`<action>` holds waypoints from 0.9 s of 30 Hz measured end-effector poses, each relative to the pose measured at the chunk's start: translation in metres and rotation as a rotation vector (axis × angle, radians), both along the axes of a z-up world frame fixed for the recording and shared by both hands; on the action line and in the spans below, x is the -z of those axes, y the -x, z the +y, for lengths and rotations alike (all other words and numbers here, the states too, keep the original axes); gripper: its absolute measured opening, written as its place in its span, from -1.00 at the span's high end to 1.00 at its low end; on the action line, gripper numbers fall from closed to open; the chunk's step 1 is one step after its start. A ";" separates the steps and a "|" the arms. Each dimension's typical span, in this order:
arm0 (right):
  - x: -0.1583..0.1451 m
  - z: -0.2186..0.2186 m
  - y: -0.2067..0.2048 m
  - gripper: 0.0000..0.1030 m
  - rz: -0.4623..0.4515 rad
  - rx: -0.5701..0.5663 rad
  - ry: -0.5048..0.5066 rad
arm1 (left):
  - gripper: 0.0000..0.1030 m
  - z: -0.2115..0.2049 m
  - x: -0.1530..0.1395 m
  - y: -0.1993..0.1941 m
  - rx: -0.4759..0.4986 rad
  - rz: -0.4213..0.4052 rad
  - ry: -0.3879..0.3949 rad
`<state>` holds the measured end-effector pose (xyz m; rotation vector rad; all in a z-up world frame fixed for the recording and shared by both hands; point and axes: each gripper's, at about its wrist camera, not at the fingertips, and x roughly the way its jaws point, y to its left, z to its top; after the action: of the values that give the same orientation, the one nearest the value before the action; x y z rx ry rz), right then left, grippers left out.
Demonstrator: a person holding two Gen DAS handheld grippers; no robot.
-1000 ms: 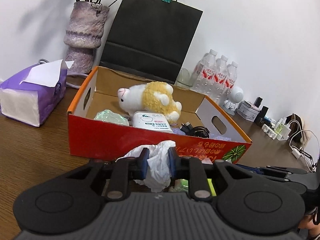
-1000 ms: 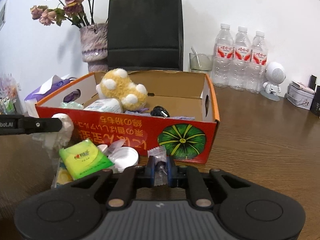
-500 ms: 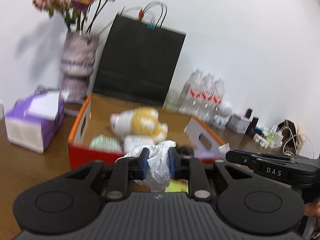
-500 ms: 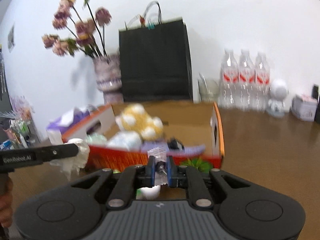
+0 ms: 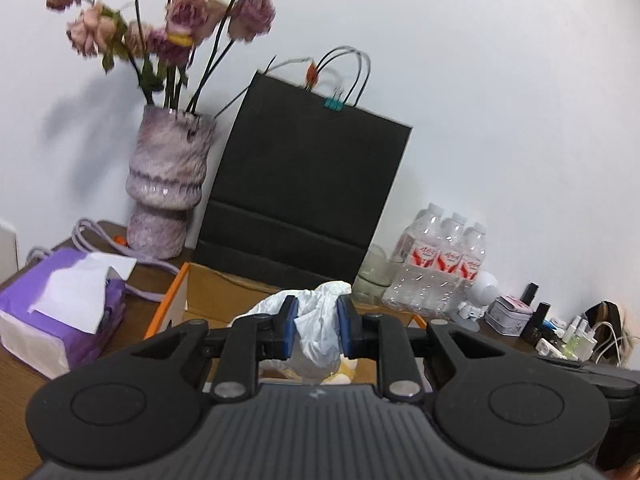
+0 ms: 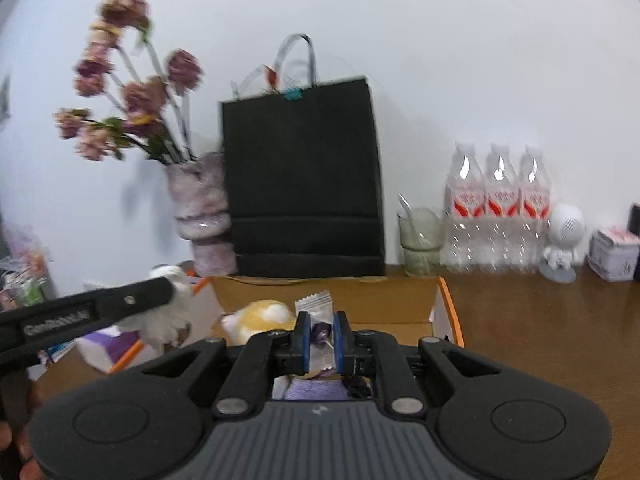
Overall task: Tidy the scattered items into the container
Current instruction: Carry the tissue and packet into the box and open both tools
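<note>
My left gripper [image 5: 318,314] is shut on a crumpled white tissue [image 5: 320,336] and hangs above the near side of the orange-rimmed cardboard box [image 5: 176,296]. My right gripper [image 6: 320,332] is shut on a small clear candy packet [image 6: 316,304] with a dark sweet inside, held over the box [image 6: 448,308]. A yellow and white plush toy [image 6: 260,316] lies in the box below. In the right wrist view the left gripper [image 6: 168,296] comes in from the left with the tissue [image 6: 160,320] bunched at its tip. Most of the box floor is hidden behind the gripper bodies.
Behind the box stand a black paper bag [image 5: 304,200] and a purple vase [image 5: 168,192] of dried flowers. A purple tissue pack [image 5: 60,312] lies to the left. Water bottles [image 6: 496,216], a glass [image 6: 420,240], a white figurine [image 6: 564,240] and small items line the right wall.
Both grippers have risen and moved forward from in front of the box's red wall to above its opening, still holding the tissue and the candy packet. The table items in front are out of view.
</note>
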<state>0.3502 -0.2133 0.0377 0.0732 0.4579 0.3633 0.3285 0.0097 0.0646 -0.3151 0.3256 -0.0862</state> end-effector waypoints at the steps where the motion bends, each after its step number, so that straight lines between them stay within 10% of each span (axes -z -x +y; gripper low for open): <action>1: 0.002 0.001 -0.007 0.80 0.018 0.010 -0.006 | 0.58 -0.001 0.002 -0.005 -0.002 0.013 -0.005; 23: 0.036 0.009 -0.037 0.80 0.124 0.020 0.053 | 0.52 -0.004 0.032 -0.029 0.006 0.133 -0.068; 25: 0.037 0.008 -0.039 0.74 0.142 0.022 0.058 | 0.21 -0.004 0.032 -0.029 -0.012 0.134 -0.068; 26: 0.037 0.008 -0.041 0.63 0.156 0.030 0.062 | -0.42 -0.004 0.031 -0.029 -0.022 0.137 -0.074; 27: 0.038 0.007 -0.042 0.08 0.170 0.038 0.068 | -1.00 -0.004 0.030 -0.029 -0.037 0.142 -0.085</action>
<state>0.3920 -0.2059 -0.0003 0.0471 0.6354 0.3051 0.3575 0.0055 0.0343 -0.2435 0.4631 -0.0135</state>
